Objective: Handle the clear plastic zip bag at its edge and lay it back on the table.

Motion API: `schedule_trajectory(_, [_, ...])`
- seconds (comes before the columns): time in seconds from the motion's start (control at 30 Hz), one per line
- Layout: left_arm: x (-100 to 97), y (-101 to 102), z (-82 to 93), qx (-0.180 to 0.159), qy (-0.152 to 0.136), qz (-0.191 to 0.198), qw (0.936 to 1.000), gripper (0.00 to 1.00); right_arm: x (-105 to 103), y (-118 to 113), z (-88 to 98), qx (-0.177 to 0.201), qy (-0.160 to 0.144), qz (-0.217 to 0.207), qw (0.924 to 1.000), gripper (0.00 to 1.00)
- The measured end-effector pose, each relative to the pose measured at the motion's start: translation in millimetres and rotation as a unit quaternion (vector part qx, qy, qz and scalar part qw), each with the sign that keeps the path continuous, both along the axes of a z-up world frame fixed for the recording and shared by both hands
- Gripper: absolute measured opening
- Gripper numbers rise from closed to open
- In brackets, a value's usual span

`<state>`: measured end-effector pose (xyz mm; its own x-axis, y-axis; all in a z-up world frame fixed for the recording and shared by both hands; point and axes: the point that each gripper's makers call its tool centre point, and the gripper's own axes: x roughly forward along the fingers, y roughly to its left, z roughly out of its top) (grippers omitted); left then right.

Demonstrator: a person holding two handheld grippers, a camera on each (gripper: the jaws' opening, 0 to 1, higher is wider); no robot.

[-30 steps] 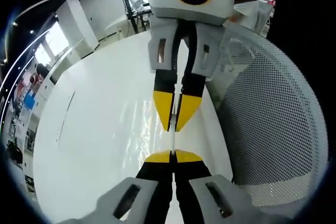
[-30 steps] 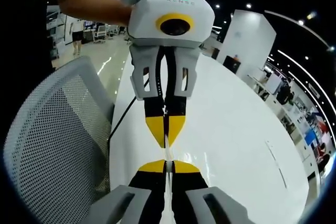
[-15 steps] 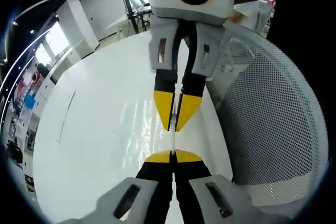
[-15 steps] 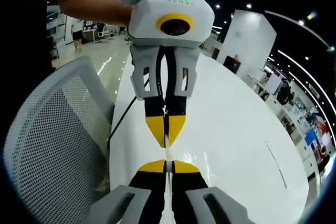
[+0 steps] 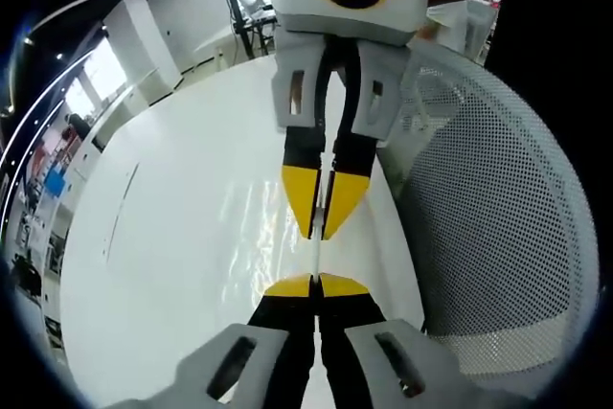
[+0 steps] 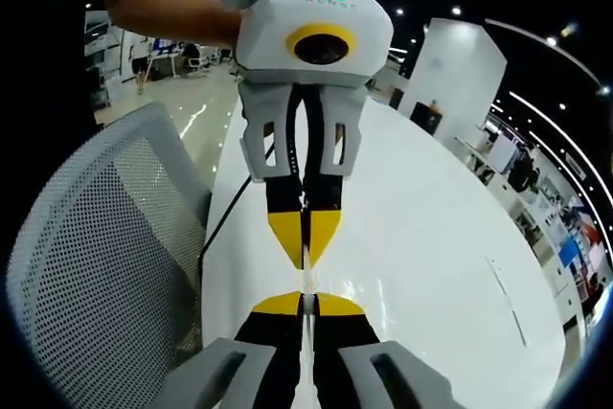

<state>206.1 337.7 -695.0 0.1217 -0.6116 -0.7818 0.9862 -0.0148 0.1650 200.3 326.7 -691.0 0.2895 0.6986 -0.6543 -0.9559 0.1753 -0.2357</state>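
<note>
The clear plastic zip bag (image 5: 315,254) reaches us edge-on as a thin pale strip between the two sets of yellow tips; its sheet we can barely separate from glare on the white table (image 5: 182,237). In the right gripper view the bag (image 6: 306,281) is equally thin, its lower part hidden behind the right gripper (image 6: 306,306). The left gripper (image 5: 315,286) has its body cut off at the bottom edge. The mesh chair back (image 5: 488,217) runs out of view. Background figures are too small to read, possibly people.

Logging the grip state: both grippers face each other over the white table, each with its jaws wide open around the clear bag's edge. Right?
Not quite. Both the left gripper and the right gripper are shut on the clear bag's edge, as both gripper views show. The rest holds: they face each other over the white table.
</note>
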Motion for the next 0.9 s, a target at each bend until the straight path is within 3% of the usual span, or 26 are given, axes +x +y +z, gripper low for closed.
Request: schedule_trajectory(0.9, [-0.9,3.7,-1.2,0.000,0.002,0.005,1.0000,0.00,-1.1,-2.5,-1.5,-0.003,0.002,0.000,1.0000,0.00])
